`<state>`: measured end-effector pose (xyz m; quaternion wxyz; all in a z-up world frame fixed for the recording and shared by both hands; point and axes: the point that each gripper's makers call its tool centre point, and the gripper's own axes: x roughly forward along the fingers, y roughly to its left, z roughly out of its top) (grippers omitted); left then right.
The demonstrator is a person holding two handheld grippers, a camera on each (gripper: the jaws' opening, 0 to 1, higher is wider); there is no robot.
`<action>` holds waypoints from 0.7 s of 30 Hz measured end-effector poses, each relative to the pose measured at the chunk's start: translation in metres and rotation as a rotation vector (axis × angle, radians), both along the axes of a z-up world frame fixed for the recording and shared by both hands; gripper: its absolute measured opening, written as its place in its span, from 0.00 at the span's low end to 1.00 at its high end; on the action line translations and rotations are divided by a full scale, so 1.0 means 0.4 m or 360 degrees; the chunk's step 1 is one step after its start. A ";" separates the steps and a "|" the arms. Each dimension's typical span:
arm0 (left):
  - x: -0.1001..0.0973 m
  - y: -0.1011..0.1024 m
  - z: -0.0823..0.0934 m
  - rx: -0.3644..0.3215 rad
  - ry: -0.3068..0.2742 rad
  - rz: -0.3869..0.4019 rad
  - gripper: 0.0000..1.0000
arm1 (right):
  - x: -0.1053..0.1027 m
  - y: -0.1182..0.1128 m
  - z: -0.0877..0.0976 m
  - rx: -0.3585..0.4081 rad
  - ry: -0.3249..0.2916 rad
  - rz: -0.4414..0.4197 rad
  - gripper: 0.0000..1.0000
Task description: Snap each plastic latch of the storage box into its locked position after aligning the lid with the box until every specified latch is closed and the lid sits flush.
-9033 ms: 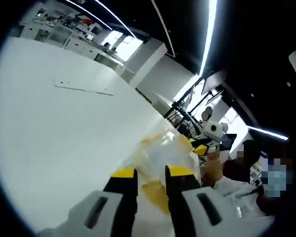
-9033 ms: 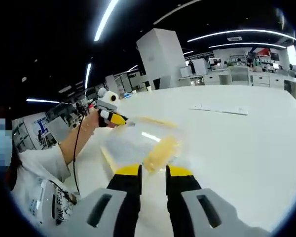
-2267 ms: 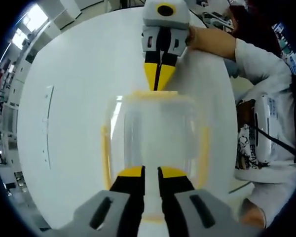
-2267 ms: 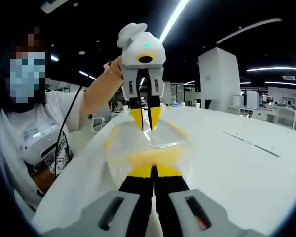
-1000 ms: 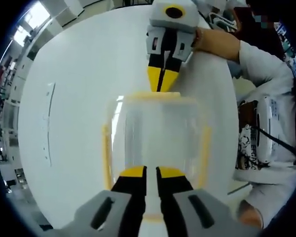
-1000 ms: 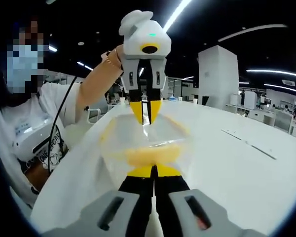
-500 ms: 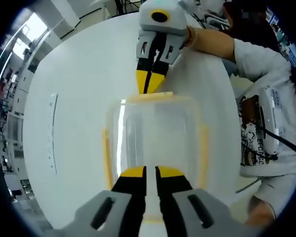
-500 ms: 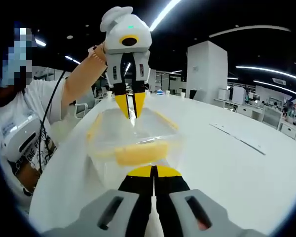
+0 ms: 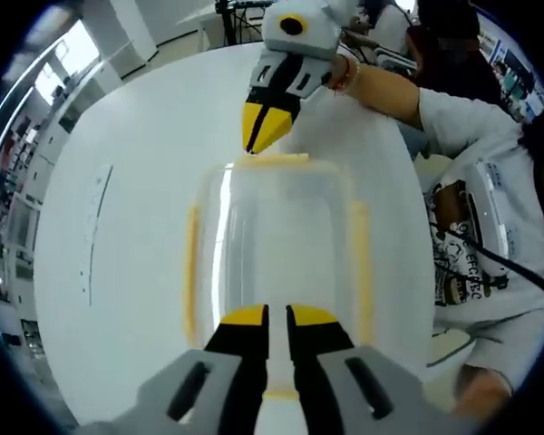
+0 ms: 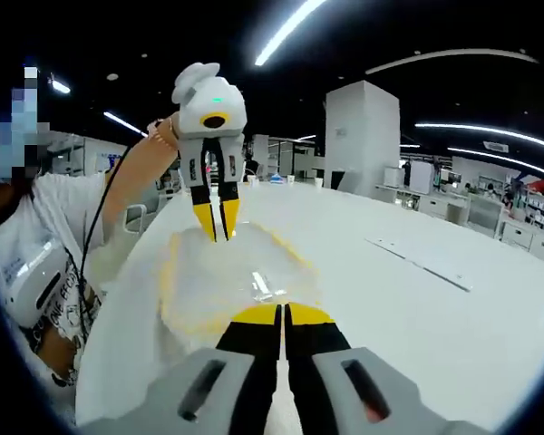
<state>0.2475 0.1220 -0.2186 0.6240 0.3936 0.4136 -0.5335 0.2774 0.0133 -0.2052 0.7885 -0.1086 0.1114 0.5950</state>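
The left gripper point(image 9: 276, 319) has its fingers together, tips over the near end of the clear storage box point(image 9: 272, 245); the right gripper point(image 9: 263, 136), fingers likewise together, is at the opposite end latch point(image 9: 272, 161). The box sits on the white table point(image 9: 118, 272) with yellow latches along its sides. Pressing each end squarely downward at once, while the lid stays flush, would likely seat the latches without tipping the box.
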 end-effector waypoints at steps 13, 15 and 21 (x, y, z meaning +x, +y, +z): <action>-0.013 0.036 -0.004 -0.0184 -0.0010 0.0024 0.07 | -0.048 0.114 0.062 -0.0368 -0.0107 0.0101 0.01; -0.016 0.044 -0.005 -0.0197 -0.0014 0.0025 0.06 | -0.050 0.131 0.057 -0.0415 -0.0107 0.0107 0.01; -0.017 0.085 -0.010 -0.0228 -0.0024 0.0060 0.06 | -0.042 0.169 0.006 -0.0713 -0.0109 0.0154 0.02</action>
